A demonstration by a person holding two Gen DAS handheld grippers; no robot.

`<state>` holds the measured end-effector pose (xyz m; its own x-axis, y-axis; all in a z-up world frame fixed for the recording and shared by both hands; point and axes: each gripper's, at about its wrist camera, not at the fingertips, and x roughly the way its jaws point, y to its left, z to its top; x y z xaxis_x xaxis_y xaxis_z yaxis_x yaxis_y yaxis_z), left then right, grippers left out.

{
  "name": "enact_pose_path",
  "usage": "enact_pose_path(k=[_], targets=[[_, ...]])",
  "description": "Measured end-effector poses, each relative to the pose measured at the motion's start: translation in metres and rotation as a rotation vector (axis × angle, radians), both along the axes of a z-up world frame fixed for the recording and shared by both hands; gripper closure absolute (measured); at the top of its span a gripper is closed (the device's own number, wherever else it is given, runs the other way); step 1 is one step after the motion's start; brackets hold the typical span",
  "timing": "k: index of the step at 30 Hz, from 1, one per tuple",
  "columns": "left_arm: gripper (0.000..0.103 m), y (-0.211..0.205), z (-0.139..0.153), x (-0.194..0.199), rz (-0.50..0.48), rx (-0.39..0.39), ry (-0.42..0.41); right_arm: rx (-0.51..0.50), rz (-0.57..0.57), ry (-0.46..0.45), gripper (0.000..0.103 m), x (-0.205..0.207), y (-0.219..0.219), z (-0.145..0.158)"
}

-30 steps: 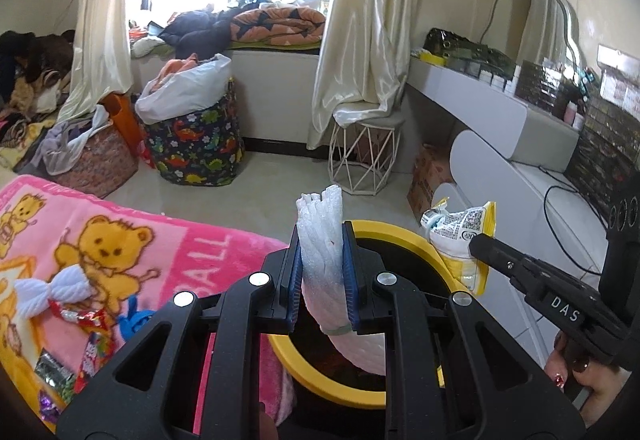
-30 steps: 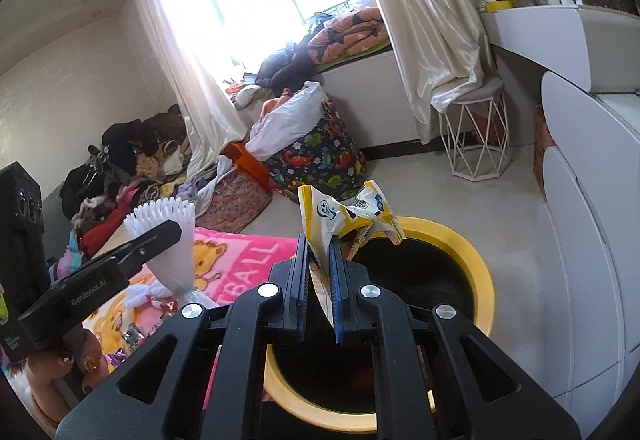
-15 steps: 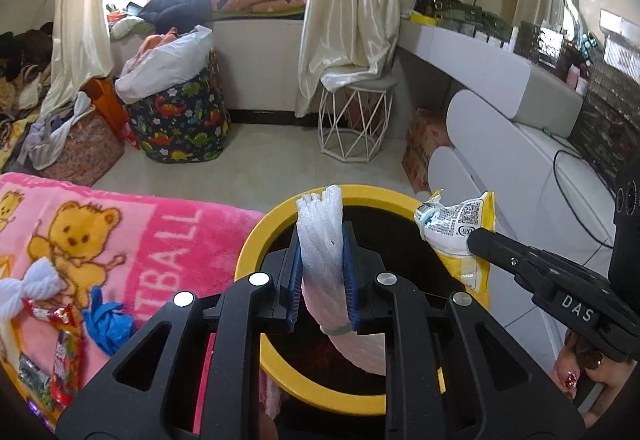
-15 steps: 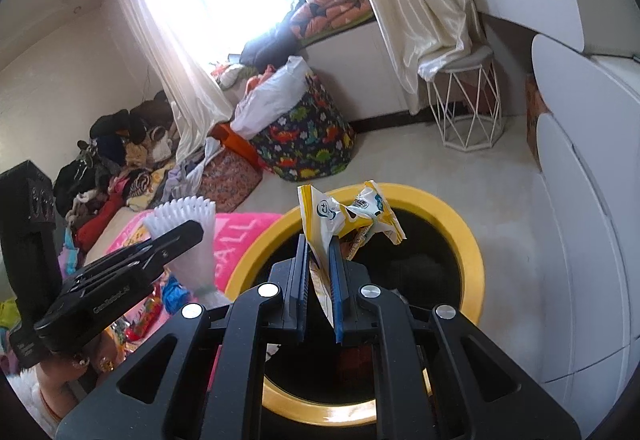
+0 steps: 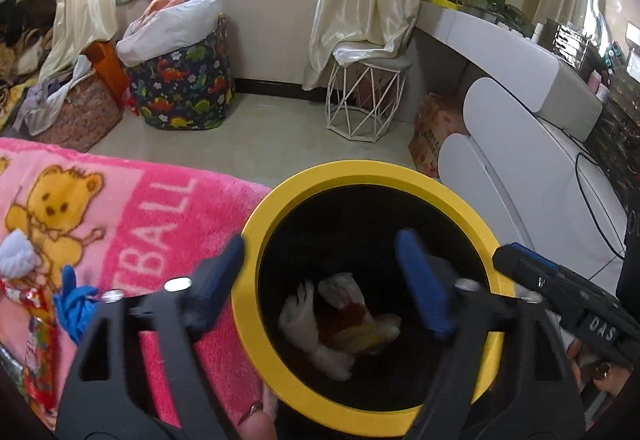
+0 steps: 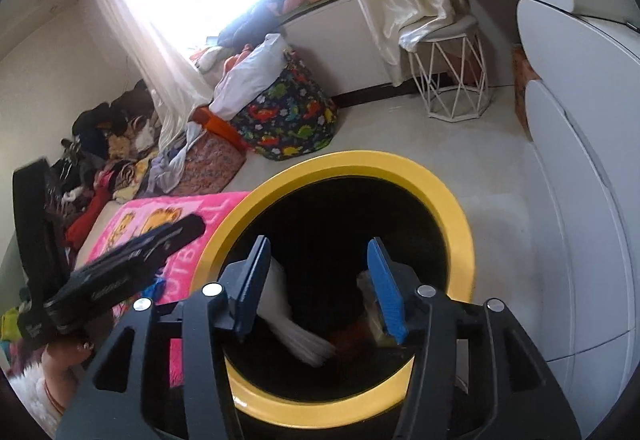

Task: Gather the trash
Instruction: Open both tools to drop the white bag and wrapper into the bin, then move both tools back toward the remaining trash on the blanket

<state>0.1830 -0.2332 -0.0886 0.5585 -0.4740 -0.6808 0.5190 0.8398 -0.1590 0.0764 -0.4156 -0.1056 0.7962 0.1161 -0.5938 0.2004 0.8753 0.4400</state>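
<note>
Bedroom clutter all round, pink bear blanket (image 5: 120, 207) on the bed beside the yellow-rimmed bin (image 5: 360, 171). Left gripper (image 5: 320, 280) poised over the bin mouth, fingers opening wide, nothing between them. Right gripper (image 6: 316, 280) likewise above the rim, fingers parting, empty. A second ago both clamped: left on the white paper liner, right on the yellow snack wrapper. Now white liner (image 5: 308, 324) and wrapper (image 5: 368, 336) lying at the bottom of the bin, released. Two pieces collected, then. More trash left on the blanket: blue scrap (image 5: 76, 304), white twist (image 5: 16, 256), red candy wrappers (image 5: 24, 292). Probably next to be fetched.
</note>
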Motion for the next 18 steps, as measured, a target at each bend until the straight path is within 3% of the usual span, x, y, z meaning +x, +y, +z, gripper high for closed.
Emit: enact_pose_path(k=[3,9,18], targets=[[0.011,0.007,0.0,-0.006,0.02,-0.009,0.004,-0.016,-0.037,-0.001,0.043,-0.003,-0.002,0.001],[0.011,0.028,0.004,-0.016,0.062,-0.026,0.005,-0.079,-0.087,-0.01,0.028,-0.007,-0.002,0.007],[0.011,0.06,0.018,-0.032,0.1,-0.043,-0.027,-0.13,-0.085,-0.041,0.021,-0.005,0.016,0.019]])
